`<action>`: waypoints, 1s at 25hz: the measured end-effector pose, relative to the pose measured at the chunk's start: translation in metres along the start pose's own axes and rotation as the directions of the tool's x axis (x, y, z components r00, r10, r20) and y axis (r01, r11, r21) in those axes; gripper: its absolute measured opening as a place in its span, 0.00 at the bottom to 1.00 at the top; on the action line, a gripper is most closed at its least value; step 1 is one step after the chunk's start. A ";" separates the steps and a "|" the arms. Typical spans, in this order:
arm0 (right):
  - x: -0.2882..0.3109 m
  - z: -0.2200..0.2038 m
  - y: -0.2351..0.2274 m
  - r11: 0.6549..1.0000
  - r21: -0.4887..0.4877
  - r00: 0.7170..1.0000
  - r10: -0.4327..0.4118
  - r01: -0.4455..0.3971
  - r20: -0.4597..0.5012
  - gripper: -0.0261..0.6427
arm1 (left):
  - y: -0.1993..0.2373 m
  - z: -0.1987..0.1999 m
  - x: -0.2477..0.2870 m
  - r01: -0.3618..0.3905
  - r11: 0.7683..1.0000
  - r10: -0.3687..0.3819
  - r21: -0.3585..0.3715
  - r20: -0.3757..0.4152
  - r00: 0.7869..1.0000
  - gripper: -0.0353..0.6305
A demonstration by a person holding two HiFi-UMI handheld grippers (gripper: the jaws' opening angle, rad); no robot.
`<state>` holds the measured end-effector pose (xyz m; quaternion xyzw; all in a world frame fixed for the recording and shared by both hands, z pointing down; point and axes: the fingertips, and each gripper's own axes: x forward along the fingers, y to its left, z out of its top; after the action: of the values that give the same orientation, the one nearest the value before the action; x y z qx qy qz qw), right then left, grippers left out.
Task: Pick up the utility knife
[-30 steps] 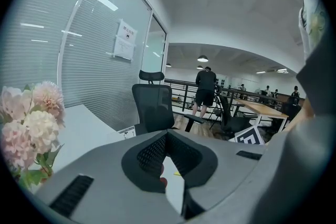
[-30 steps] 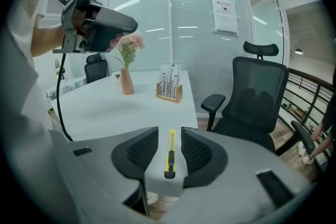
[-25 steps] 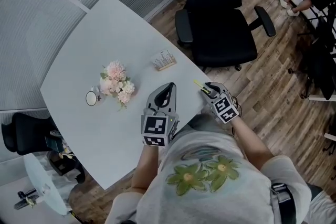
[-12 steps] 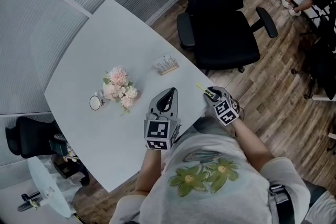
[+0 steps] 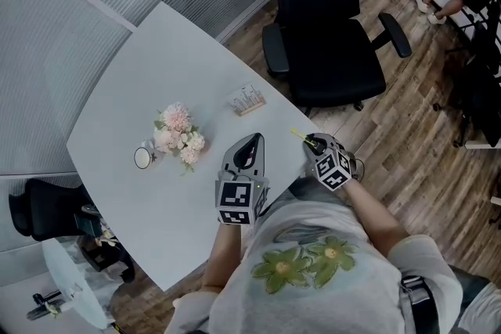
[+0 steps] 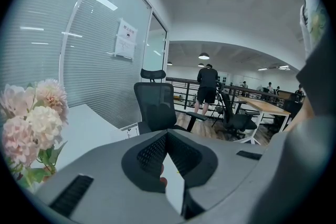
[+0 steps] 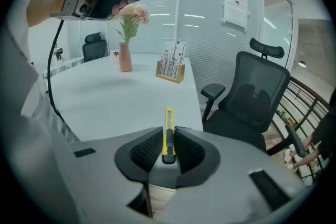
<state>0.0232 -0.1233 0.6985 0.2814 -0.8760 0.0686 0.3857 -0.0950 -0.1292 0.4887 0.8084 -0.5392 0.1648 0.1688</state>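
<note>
Now: slim yellow utility knife (image 7: 168,119) lies at the white tabletop (image 7: 105,97) edge between the right gripper (image 7: 168,132) fingers, which are closing, pads meeting its sides. Judged light, stiff, slippery plastic; hold mid-handle near the black slider. Left gripper (image 6: 168,132) fingers together, empty.

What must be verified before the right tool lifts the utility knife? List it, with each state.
1. Utility knife between the right tool's jaws: ok, it lies lengthwise in the middle.
2. Grip: ok; the jaws are closing and the pads look set against both sides of the knife.
3. Blade retracted: cannot tell.
4. Left tool out of the way: ok; shut, empty, apart from the knife.
5. Nearby things: ok; the flower vase and wooden holder stand well across the table.
</note>
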 end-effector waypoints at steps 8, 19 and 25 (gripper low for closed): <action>0.000 0.000 0.000 1.000 0.002 1.000 0.026 -0.026 -0.015 0.15 | 0.004 0.000 -0.002 -0.016 1.000 0.016 0.003 0.009 1.000 0.07; -0.004 0.011 0.002 0.998 0.017 0.998 0.068 -0.068 0.009 0.15 | 0.001 0.000 -0.004 -0.021 1.000 0.021 -0.001 0.009 1.000 0.07; -0.010 0.027 -0.002 0.997 0.005 0.996 0.078 -0.079 0.051 0.15 | 0.000 0.005 0.000 -0.030 1.000 0.030 0.008 0.018 0.999 0.07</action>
<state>0.0128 -0.1291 0.6723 0.2498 -0.8957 0.0797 0.3592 -0.0950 -0.1316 0.4842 0.8024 -0.5520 0.1625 0.1582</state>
